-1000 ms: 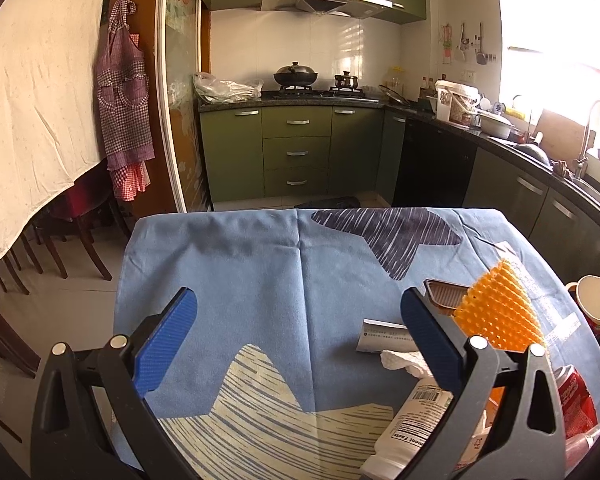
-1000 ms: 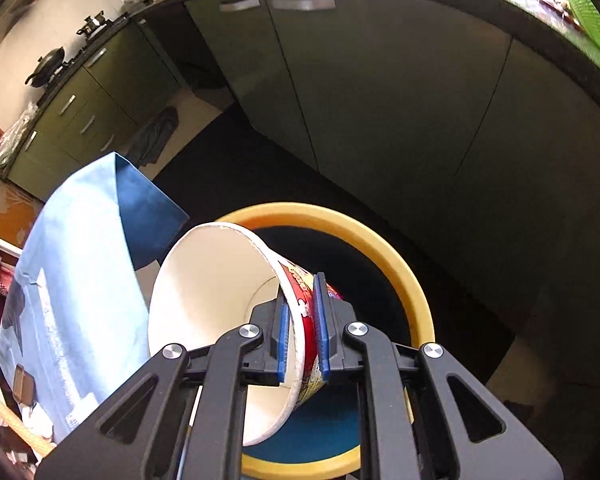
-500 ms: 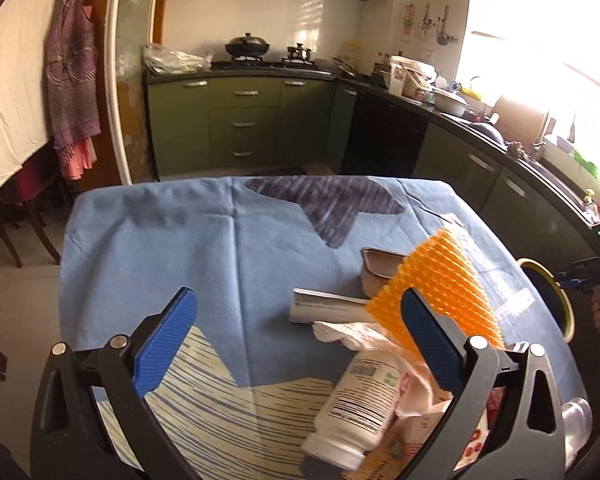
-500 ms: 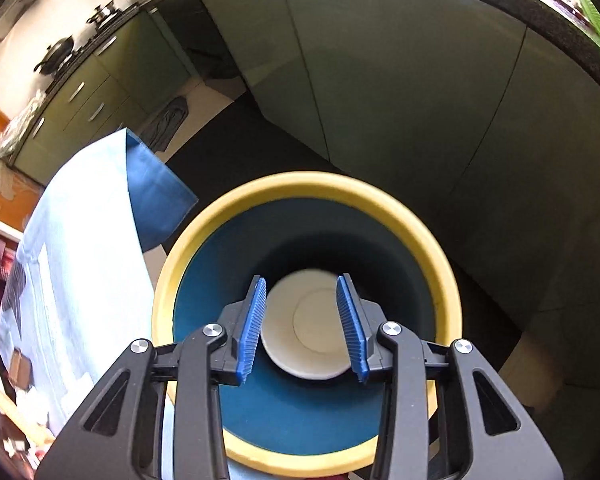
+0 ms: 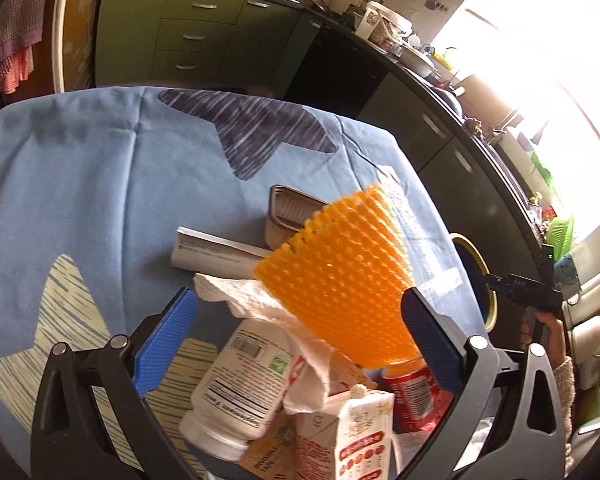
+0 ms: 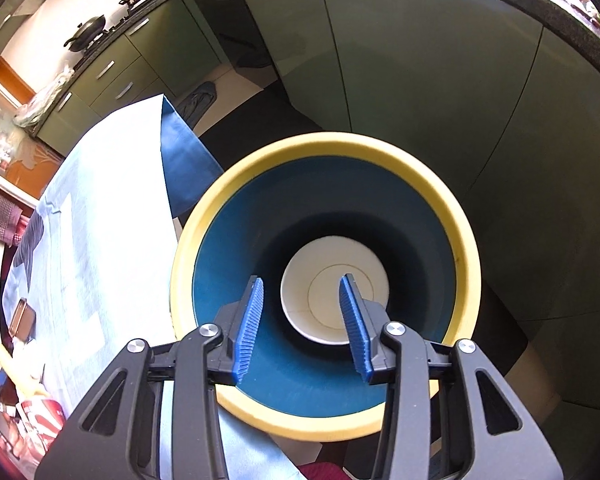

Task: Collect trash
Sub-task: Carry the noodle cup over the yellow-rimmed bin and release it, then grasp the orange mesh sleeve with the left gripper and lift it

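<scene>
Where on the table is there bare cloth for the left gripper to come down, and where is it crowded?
Bare tablecloth lies left of the rolled paper and beyond the metal tin. The near right corner is crowded: orange mesh, white bottle, tissue, carton, red can.

The left claw point(image 5: 296, 344) hangs wide apart over a heap of trash on the blue-clothed tabletop point(image 5: 80, 184): an orange honeycomb paper piece point(image 5: 340, 276), a crumpled tissue point(image 5: 252, 300), a white pill bottle point(image 5: 236, 388), a carton point(image 5: 344, 436) and a red can point(image 5: 410, 394). Beyond lie a rolled paper point(image 5: 212, 254) and a small tin point(image 5: 290, 216). At right, a hand point(image 5: 542, 330) holds the right claw point(image 5: 496, 280) over a yellow-rimmed bin point(image 5: 486, 280).
</scene>
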A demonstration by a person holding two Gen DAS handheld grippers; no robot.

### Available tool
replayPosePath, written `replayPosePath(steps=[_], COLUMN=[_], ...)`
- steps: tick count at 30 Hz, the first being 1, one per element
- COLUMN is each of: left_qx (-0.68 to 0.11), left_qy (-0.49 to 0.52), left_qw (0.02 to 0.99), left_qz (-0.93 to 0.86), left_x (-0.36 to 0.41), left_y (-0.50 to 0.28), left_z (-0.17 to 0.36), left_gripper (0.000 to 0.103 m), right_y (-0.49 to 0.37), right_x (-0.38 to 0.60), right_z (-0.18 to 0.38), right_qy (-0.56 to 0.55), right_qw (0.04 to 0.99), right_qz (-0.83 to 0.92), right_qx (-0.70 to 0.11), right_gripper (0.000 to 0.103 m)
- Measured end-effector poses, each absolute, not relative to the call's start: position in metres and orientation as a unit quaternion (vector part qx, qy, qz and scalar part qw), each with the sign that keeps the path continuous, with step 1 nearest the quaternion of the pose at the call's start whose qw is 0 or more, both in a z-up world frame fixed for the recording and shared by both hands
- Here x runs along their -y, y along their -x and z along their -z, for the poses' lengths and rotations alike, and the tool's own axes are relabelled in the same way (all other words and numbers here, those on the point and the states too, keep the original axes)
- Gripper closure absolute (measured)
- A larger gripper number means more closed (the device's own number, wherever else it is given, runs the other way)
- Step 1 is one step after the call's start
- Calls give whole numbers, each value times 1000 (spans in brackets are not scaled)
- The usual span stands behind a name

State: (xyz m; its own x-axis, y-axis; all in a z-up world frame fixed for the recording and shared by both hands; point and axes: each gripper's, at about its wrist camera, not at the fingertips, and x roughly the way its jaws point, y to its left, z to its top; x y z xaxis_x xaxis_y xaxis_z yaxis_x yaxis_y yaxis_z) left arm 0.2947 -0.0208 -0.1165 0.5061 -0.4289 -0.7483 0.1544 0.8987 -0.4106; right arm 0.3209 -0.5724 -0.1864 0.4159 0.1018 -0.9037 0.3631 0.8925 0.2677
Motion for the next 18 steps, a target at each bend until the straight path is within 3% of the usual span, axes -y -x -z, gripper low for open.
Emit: replayPosePath(steps=[8,18], left_qx=[-514,-474], left_qy=[183,194], left_qw=[820,838], left_qz=[173,190], left_x=[35,40], left_y=[-315,-317], left_z=[131,117], left_gripper=[6,11], right_y=[-314,-315], right_x=[579,574], right_z=[204,206], right_qy=[-231,-226], right_qw=[807,812], right_qz=[73,70], right_qx=[-539,-534], right_gripper=[62,60])
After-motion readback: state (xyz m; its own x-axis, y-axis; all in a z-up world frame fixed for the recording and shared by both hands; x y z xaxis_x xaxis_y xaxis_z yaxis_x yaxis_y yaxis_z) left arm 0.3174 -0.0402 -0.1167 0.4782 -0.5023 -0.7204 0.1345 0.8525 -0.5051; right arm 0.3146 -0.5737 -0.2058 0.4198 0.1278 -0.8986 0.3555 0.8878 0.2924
